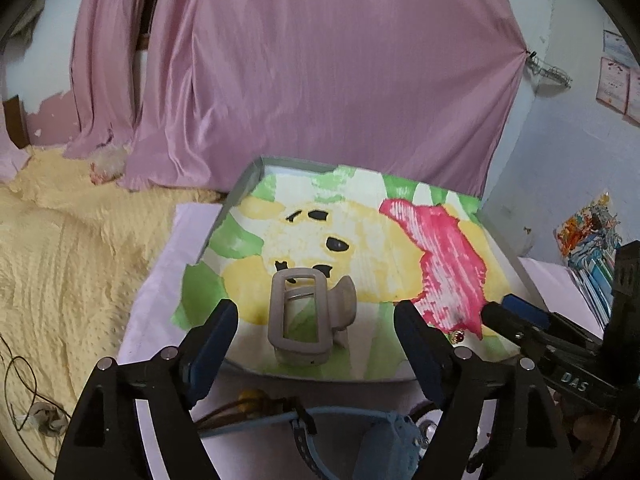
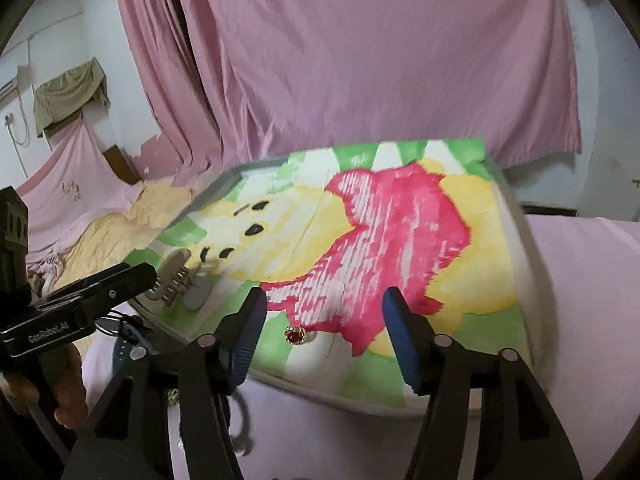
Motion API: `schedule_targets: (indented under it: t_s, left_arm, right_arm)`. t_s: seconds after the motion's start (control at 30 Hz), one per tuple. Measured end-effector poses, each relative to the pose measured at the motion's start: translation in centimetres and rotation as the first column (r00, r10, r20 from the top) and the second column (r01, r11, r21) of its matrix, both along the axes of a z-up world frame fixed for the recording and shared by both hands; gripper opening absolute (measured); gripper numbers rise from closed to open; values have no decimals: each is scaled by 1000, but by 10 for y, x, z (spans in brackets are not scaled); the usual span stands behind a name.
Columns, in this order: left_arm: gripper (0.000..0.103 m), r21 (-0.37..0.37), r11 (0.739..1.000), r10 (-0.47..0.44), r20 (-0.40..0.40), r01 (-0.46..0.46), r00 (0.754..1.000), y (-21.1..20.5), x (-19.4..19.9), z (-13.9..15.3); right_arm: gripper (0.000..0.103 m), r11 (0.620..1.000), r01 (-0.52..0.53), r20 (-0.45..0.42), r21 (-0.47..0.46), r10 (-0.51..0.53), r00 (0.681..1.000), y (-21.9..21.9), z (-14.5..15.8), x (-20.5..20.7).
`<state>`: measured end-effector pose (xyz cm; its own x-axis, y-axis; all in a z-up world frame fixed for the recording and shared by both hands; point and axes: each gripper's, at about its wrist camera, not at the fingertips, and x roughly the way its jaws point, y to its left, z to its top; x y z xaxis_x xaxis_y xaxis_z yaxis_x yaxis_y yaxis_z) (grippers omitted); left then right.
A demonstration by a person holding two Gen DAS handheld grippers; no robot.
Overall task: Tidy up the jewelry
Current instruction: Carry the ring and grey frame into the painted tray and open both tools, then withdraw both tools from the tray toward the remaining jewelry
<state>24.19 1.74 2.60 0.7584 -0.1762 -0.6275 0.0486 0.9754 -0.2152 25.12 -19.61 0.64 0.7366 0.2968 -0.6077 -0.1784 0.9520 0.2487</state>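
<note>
A shallow tray (image 1: 236,196) with a grey-green rim lay on a pale lilac sheet (image 1: 160,280) spread over a bed, and its floor was lined with a painted paper of yellow, green and a large pink-red blotch (image 2: 384,232). On the near left part of that lining stood a taupe hair claw clip (image 1: 298,316), resting on its teeth. Near the tray's front edge, on a green and white patch just below the pink blotch, sat a small gold ring with a red stone (image 2: 295,335), well apart from the clip.

The left gripper (image 1: 316,334) hovered low before the clip with its fingers spread wide, holding nothing; the clip showed between them from the left wrist view. The right gripper (image 2: 324,320) was likewise spread and empty, the ring lying between and slightly ahead of its left finger. Each gripper showed in the other's view at the side.

Below the tray's front rim, on the lilac sheet, lay a blue watch (image 1: 400,428) with its strap, beside some brownish cords too blurred to tell.

Behind the tray hung a broad pink curtain (image 1: 320,80) across the back of the room. To the left stretched a yellow textured blanket (image 1: 52,240), and pale blue-white walls rose at either side, with papers pinned up on the right (image 1: 616,84).
</note>
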Motion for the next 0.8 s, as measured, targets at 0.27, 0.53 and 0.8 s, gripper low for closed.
schedule_targets:
  t_s: [0.27,0.53,0.8]
  left_arm:
    - [98,18,999,38,123,-41,992,-4,-43,4]
    - [102,-6,997,79,240,-80,967,-3,-87,8]
    - [102,8,996,82,305,-89,949,-8,-122,12]
  right_arm:
    - [82,998,51,137,-21,-48,989,-12,17,-49]
    - [93,996,87,298,-18,-77,951,-21,31,-105]
    - [95,993,112,356,-33,-93,930,-27,36,-146]
